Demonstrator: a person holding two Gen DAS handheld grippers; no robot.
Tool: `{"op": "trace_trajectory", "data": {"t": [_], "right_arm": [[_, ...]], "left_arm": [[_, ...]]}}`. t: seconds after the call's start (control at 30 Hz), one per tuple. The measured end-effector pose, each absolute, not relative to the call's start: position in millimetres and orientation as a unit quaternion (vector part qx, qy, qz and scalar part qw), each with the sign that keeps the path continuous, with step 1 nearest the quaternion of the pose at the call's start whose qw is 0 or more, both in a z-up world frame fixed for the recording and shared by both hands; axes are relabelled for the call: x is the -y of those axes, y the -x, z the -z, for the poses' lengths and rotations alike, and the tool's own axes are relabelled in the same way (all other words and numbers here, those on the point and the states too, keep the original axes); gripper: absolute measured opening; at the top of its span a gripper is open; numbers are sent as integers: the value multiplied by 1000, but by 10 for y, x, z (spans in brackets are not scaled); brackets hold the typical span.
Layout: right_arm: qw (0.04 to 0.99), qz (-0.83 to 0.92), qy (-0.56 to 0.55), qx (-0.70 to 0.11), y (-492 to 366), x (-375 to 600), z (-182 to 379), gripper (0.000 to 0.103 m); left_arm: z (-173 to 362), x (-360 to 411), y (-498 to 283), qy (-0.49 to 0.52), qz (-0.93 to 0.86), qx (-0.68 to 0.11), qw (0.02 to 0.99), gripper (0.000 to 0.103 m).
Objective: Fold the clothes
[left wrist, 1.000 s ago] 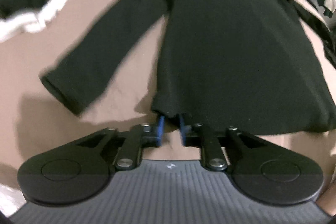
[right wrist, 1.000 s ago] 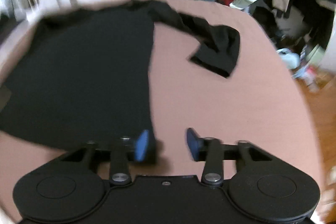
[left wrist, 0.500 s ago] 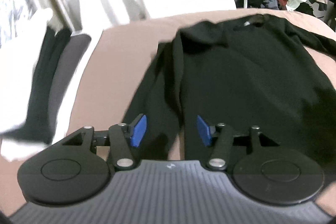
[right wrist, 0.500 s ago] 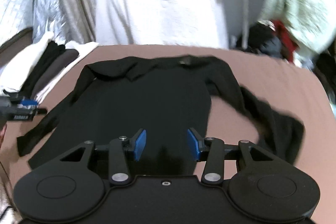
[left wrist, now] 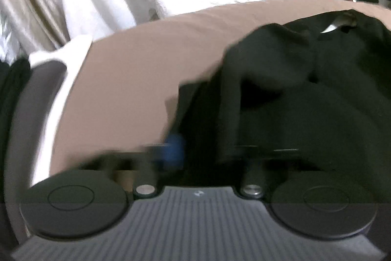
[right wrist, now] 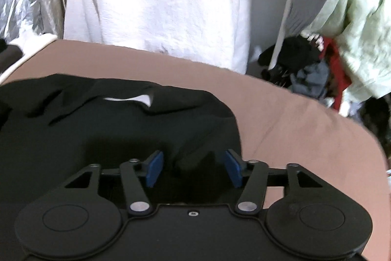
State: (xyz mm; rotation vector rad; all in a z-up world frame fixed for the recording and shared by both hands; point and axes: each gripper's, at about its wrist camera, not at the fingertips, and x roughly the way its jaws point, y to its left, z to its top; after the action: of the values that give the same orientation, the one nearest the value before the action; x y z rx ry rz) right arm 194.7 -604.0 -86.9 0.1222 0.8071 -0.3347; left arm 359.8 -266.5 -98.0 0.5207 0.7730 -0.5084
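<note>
My left gripper [left wrist: 195, 153] is clamped on the black sweater's [right wrist: 97, 138] sleeve [left wrist: 227, 114] — my right gripper [right wrist: 193, 169] is opening, fabric bunched between its pads.

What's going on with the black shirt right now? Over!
Left gripper shut, blurred, black shirt sleeve at its tips. Right gripper opening, pads clear of the bunched fabric between them. Shirt on the brown cover, not folded yet. Nothing in the way.

The left sleeve [left wrist: 227, 99] of the black top [right wrist: 102, 138], flat on the brown surface [left wrist: 136, 80] a second ago, is now lifted; the left tool [left wrist: 195, 151] has closed on it, while the right tool [right wrist: 193, 169] is opening over a fold
</note>
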Motion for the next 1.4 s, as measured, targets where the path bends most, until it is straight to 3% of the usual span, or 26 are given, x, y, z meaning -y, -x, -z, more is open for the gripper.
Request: {"op": "trace_trajectory", "data": {"t": [0.03,0.13,0.2,0.23,0.27,0.37,0.43,0.5,0.57,0.63,0.73,0.8,0.83,0.9,0.93,0.97,1.03,1.2,1.33,1.4], "right_arm": [[899,158,-68,-402,-2052,6125,942,76],[890,162,-60,-422,-2261,6216,1131,73],[894,183,-36,-407,-2302,6261,1185,49],[897,195,-20,-396,-2311,6275,1198,12],[901,203,-2,-384,-2299,6267,1194,1],[909,224,51,-349,-2269,6242,1176,0],[911,224,65,-340,-2260,6247,1106,0],[913,239,37,-328,-2230,6399,1010,0],[875,342,19,-342,-2265,6716,1033,0],[837,402,30,-369,-2247,6937,1107,5],[877,328,-41,-347,-2096,7038,1045,8],[901,262,-89,-334,-2049,7018,1005,19],[910,227,-101,-332,-2066,6968,996,30],[921,183,-105,-329,-2134,6847,993,40],[924,164,-112,-327,-2178,6767,997,50],[926,149,-120,-327,-2222,6692,1000,66],[918,161,-131,-338,-2352,6517,1012,80],[919,128,-132,-347,-2612,6161,1051,80],[916,148,-102,-360,-2882,5994,1158,82],[910,170,-107,-362,-2953,5980,1248,82]], "left_arm": [[937,2686,-3700,-252,226,-364,867,4],[716,2624,-4087,-211,202,-344,892,5],[594,2545,-4369,-163,196,-335,907,5],[575,2521,-4491,-142,198,-341,908,5],[595,2514,-4603,-126,198,-354,905,5],[752,2587,-4830,-119,195,-394,890,7],[830,2602,-4975,-112,194,-420,880,17],[898,2472,-5142,-59,166,-448,876,51],[991,2292,-5237,-17,136,-461,877,72],[1003,2263,-5149,-41,146,-440,885,72],[818,2322,-4762,-121,212,-358,901,70],[671,2329,-4499,-153,264,-315,899,70],[616,2309,-4420,-154,283,-310,894,70],[524,2258,-4305,-146,314,-307,886,69],[465,2211,-4232,-131,331,-302,884,68],[388,2152,-4137,-109,346,-286,887,69],[237,2028,-3950,-73,346,-246,903,72],[214,1959,-3914,-23,373,-247,894,76],[427,2617,-3709,-132,445,-249,850,78],[580,3022,-3542,-185,459,-254,831,91]]}}
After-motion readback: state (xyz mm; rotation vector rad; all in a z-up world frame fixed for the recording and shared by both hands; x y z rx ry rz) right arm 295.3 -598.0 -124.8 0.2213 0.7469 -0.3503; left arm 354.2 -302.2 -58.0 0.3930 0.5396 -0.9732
